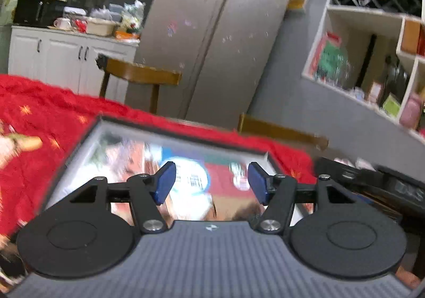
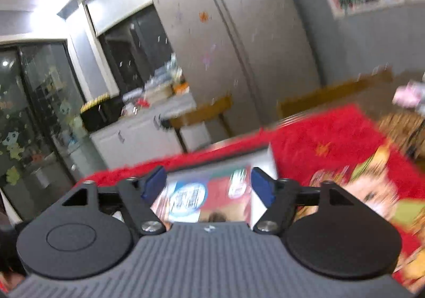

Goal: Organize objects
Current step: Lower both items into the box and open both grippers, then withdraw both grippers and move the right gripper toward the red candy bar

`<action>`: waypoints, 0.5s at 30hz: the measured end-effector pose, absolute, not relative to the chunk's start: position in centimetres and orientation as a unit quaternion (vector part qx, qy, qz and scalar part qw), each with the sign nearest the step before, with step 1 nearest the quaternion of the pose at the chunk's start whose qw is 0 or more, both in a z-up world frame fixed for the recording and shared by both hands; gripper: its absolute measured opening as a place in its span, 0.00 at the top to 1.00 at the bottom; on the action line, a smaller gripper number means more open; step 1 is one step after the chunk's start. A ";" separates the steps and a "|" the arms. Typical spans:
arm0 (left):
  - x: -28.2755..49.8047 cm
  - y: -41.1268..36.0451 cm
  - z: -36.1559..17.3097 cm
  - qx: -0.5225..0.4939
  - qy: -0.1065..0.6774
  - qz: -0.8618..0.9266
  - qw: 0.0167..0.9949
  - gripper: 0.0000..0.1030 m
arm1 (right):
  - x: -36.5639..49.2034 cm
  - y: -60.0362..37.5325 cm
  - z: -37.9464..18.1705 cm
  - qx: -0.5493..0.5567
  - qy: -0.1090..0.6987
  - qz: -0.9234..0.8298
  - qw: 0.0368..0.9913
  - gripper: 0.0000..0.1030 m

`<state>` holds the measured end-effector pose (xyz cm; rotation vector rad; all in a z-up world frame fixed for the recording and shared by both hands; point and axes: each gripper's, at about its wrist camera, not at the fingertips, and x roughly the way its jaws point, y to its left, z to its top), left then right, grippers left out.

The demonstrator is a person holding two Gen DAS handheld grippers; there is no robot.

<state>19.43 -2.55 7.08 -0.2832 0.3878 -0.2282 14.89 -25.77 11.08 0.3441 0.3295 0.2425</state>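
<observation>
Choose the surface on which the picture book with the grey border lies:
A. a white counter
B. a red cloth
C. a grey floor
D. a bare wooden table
B: the picture book lies flat on the red cloth, which shows around its edges in both views.

Table under red cloth – framed picture flat on it, colourful book beside.

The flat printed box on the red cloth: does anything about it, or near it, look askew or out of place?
Nothing is clearly wrong. The printed box lies flat on the red cloth, uncrushed. It sits at an angle to the table's far edge, though the fisheye may exaggerate that. Both the left gripper and right gripper are open above it, holding nothing.
</observation>
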 end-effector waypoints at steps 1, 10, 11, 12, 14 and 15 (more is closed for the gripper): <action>19.0 -2.3 7.9 -0.139 0.186 -0.111 0.966 0.34 | 14.2 -26.1 11.9 0.169 0.151 0.114 0.967 0.09; 12.5 -0.1 11.6 -0.127 0.197 -0.140 0.962 0.22 | 7.9 -28.0 12.3 0.186 0.104 0.134 0.968 0.00; 11.6 -0.3 11.4 -0.112 0.202 -0.141 0.963 0.22 | 8.0 -27.9 11.7 0.180 0.114 0.134 0.968 0.00; 10.9 -0.5 10.9 -0.104 0.203 -0.141 0.963 0.22 | 8.2 -27.5 11.2 0.170 0.123 0.136 0.968 0.00; 9.4 -0.9 9.7 -0.086 0.205 -0.139 0.965 0.22 | 8.7 -26.7 10.3 0.150 0.143 0.135 0.969 0.00; 8.7 -1.2 8.9 -0.072 0.206 -0.138 0.966 0.22 | 9.0 -26.4 10.0 0.144 0.150 0.137 0.968 0.00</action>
